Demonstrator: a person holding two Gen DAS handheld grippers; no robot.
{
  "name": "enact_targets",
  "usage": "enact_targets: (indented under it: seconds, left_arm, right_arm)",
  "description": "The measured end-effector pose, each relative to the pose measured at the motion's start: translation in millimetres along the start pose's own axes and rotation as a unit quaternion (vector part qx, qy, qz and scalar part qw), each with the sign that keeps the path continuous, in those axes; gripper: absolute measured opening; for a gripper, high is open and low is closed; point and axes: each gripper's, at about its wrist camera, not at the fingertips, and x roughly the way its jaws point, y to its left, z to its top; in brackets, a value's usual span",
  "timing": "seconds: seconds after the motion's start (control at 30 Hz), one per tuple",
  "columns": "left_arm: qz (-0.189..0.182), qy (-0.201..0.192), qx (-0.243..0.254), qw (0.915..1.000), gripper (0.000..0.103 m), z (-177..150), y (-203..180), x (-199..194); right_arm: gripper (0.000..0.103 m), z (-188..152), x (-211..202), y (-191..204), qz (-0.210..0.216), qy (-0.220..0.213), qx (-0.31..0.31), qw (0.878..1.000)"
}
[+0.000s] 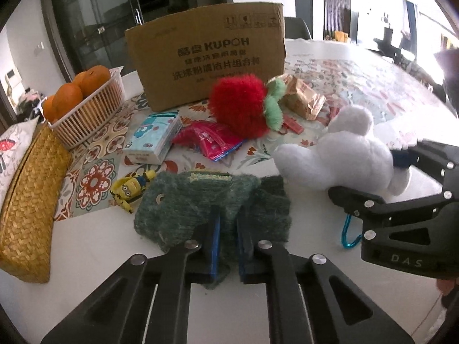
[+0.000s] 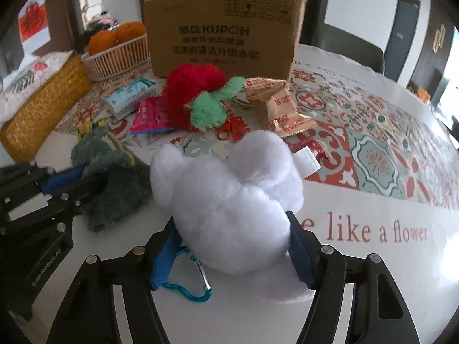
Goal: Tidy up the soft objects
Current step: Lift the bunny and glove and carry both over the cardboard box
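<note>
In my left wrist view, my left tool (image 1: 228,239) pinches the green knitted piece (image 1: 212,197) low at centre on the tabletop (image 1: 94,246). In my right wrist view, my right tool (image 2: 233,246) squeezes the white plush (image 2: 229,195) at lower centre; the cardboard box (image 2: 223,31) stands at the top.

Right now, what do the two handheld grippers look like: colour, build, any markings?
Both are matte black with triangular cut-outs in the linkage arms and silver round rivets at the joints. The fingers carry blue pads. The left gripper shows "GenRobot.AI" in pale letters on its body in the right wrist view; the right gripper shows "DAS" in the left wrist view. No cables or sleeves are visible.
</note>
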Motion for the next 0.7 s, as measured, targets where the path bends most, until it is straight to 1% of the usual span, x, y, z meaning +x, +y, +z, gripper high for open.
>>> enact_targets:
  seconds: [0.13, 0.23, 0.33, 0.37, 0.53, 0.7]
  left_arm:
    - [-0.013, -0.005, -0.019, 0.9997, 0.009, 1, 7, -9]
    - [-0.020, -0.017, -0.027, 0.9993, 0.009, 1, 10, -20]
    - [-0.033, -0.036, -0.039, 0.9980, 0.009, 1, 15, -33]
    - [-0.034, -0.047, -0.041, 0.9975, 0.009, 2, 16, -39]
    - [-0.038, -0.077, -0.045, 0.9954, 0.009, 4, 21, -58]
    - [-0.026, -0.112, -0.042, 0.9925, 0.009, 9, 26, -78]
  right_arm:
    - [0.068, -1, -11, 2, 0.012, -0.008, 0.022, 1.000]
    - [0.068, 0, -22, 6, 0.015, -0.019, 0.031, 0.999]
    - [0.068, 1, -33, 9, 0.015, -0.032, 0.038, 0.999]
    - [0.068, 2, -38, 9, 0.014, -0.037, 0.042, 0.998]
    - [0.068, 4, -59, 12, 0.007, -0.063, 0.055, 0.996]
    - [0.068, 9, -77, 16, 0.004, -0.089, 0.061, 0.994]
